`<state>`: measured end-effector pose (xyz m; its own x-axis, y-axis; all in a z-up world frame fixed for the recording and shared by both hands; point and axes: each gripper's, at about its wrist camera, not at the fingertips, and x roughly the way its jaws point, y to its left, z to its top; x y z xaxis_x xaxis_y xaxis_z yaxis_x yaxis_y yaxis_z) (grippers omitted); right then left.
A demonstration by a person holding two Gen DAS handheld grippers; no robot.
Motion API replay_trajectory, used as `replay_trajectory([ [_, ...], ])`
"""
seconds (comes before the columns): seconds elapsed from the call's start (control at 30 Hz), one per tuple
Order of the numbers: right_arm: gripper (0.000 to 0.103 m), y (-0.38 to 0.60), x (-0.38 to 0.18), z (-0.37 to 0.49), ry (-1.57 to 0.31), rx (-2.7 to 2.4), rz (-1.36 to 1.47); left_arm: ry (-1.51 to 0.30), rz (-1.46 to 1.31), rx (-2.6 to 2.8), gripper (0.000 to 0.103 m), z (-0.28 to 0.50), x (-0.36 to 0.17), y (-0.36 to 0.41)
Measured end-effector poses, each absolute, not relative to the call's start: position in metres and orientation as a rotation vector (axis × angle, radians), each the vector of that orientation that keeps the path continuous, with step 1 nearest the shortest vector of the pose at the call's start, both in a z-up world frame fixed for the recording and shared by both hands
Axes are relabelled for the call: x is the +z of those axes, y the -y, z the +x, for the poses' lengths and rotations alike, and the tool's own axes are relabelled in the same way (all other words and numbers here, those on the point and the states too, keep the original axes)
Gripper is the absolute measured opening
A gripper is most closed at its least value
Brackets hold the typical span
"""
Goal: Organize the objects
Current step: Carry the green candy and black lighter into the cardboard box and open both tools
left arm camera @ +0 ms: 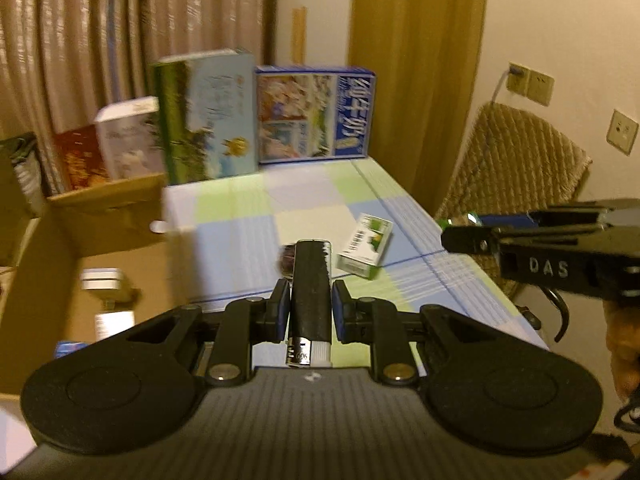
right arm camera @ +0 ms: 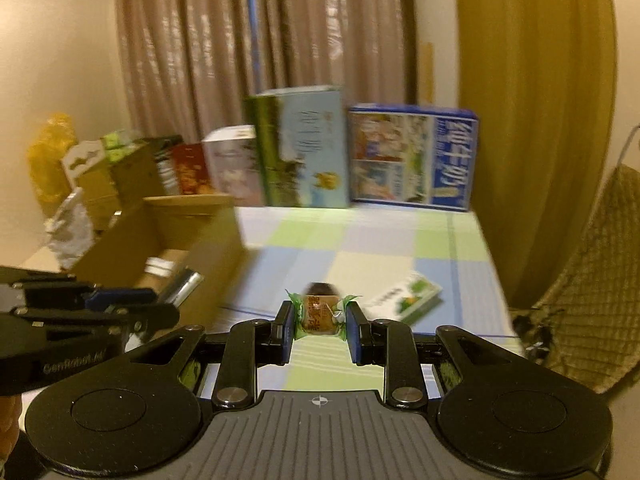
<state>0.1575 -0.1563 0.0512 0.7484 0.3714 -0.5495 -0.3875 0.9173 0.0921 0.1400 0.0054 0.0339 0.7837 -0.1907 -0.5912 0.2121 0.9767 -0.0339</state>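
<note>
My left gripper (left arm camera: 311,300) is shut on a black lighter (left arm camera: 311,292) and holds it above the checked tablecloth (left arm camera: 256,204). My right gripper (right arm camera: 320,314) is shut on a small wrapped candy (right arm camera: 319,316) with green wrapper ends, also held above the table. A small dark round object (right arm camera: 321,289) lies on the cloth just beyond each gripper. A small white and green box (left arm camera: 364,250) lies flat on the cloth to the right; it also shows in the right wrist view (right arm camera: 406,298). An open cardboard box (left arm camera: 100,236) stands at the table's left with small items inside.
Several picture boxes stand upright along the table's back edge, among them a blue one (left arm camera: 316,114) and a taller green one (left arm camera: 206,116). A wicker chair (left arm camera: 516,160) stands right of the table. Curtains hang behind. Each gripper shows at the edge of the other's view.
</note>
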Motion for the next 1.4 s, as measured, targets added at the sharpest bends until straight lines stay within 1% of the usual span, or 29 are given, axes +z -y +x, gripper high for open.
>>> replay_trajectory([
  [0.27, 0.024, 0.089, 0.055, 0.132, -0.61, 0.536, -0.034, -0.626, 0.045, -0.099, 0.018, 0.104, 0.055, -0.07],
  [0.63, 0.024, 0.023, 0.056, 0.127, -0.622, 0.621, -0.051, -0.623, 0.016, -0.014, 0.018, 0.078, 0.061, -0.132],
  [0.93, 0.024, -0.008, 0.053, 0.149, -0.645, 0.656, -0.039, -0.638, 0.002, 0.025, 0.018, 0.086, 0.055, -0.172],
  [1.3, 0.024, -0.037, 0.035, 0.204, -0.699, 0.682, 0.058, -0.665, -0.007, 0.038, 0.018, 0.126, 0.03, -0.2],
  [1.37, 0.035, -0.04, 0.029, 0.215, -0.717, 0.688, 0.095, -0.673, -0.01, 0.035, 0.018, 0.137, 0.022, -0.203],
  [1.4, 0.044, -0.039, 0.025, 0.221, -0.723, 0.688, 0.117, -0.675, -0.009, 0.037, 0.018, 0.142, 0.017, -0.205],
])
